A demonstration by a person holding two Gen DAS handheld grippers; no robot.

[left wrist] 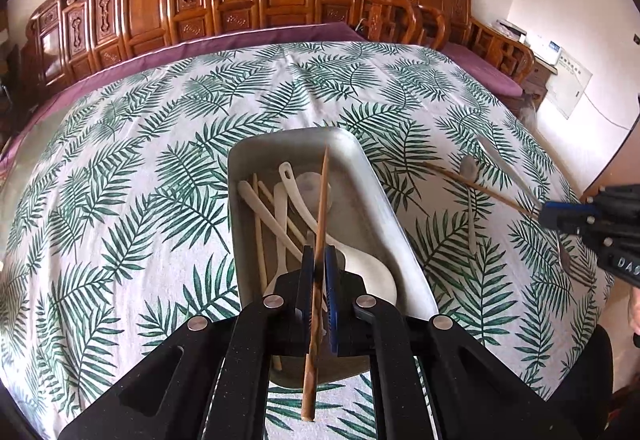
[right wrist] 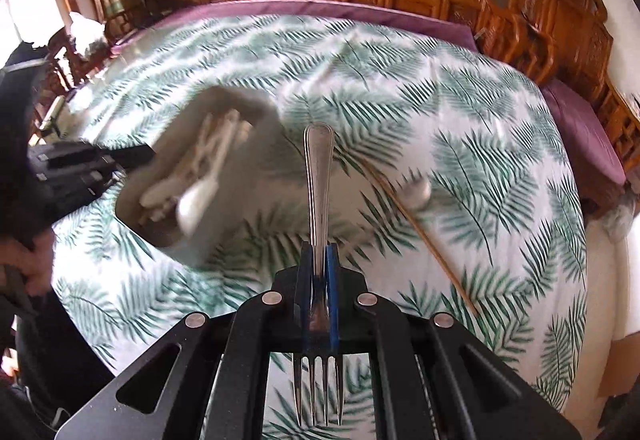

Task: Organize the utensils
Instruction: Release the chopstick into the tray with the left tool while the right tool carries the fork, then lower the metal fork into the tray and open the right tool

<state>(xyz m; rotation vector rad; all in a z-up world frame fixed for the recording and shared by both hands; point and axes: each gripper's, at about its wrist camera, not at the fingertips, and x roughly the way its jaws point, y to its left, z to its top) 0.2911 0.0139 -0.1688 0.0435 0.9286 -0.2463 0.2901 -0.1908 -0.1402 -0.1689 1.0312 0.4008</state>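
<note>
Left gripper [left wrist: 319,264] pinches chopstick [left wrist: 321,200] above crowded tray [left wrist: 360,168].

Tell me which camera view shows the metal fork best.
The right wrist view: the fork fills the centre, clamped in the right hand-held gripper, tines and handle sharp. The left wrist view shows only part of it at the right edge.

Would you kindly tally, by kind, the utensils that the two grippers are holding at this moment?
Wooden chopstick: 1, in the left gripper
Metal fork: 1, in the right gripper
Total: 2
</note>
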